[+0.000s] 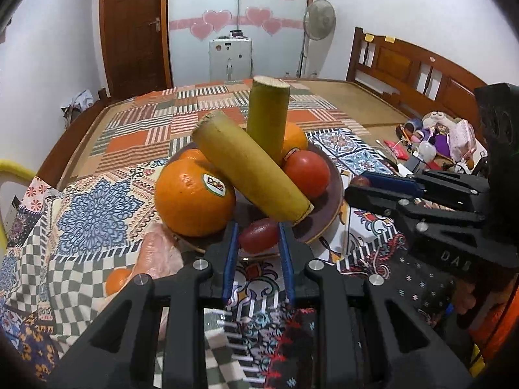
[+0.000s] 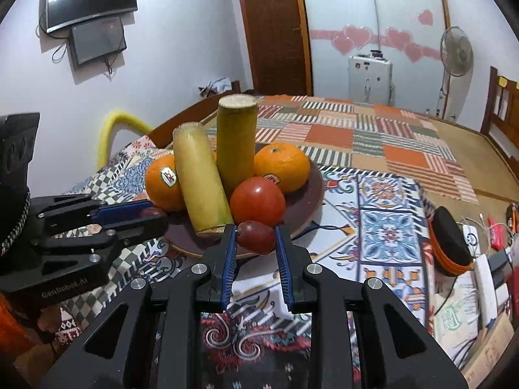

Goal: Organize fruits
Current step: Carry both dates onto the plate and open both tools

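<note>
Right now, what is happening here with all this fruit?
A person holds tongs in each hand at a brown plate of fruit. The left tongs and the right tongs are each shut on a small dark red fruit. Oranges, a tomato and two cane pieces already sit on the plate.

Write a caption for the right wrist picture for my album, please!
Right gripper fingers hold a small red fruit by a plate of oranges.

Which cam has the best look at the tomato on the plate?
Right wrist: the tomato sits front and centre, nearly whole, only its lower edge behind a small red fruit. Left wrist shows the tomato partly behind the yellow cane piece.
</note>
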The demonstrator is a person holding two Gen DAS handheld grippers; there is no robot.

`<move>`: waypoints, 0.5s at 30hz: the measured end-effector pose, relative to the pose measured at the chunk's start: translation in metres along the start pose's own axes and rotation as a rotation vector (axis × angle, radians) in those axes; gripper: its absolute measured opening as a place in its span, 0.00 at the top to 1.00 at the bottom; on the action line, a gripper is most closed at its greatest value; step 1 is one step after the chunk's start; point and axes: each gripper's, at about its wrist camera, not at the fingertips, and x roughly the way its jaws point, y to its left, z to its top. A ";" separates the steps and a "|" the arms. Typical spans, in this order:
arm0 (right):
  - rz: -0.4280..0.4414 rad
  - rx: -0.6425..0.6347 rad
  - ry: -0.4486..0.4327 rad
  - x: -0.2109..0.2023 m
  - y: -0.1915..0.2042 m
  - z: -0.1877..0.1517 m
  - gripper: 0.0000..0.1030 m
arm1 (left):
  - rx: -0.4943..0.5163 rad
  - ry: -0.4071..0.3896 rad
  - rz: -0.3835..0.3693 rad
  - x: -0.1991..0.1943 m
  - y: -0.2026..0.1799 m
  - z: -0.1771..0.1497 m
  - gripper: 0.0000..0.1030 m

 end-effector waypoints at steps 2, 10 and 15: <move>0.000 -0.012 0.011 0.005 0.001 -0.001 0.78 | 0.001 0.000 0.000 0.003 0.000 0.002 0.77; 0.000 -0.030 0.039 0.011 0.002 -0.002 0.78 | -0.004 0.008 -0.022 0.007 -0.004 0.002 0.75; 0.006 -0.022 0.037 0.011 0.002 -0.001 0.72 | -0.009 0.008 -0.016 0.009 -0.005 0.001 0.70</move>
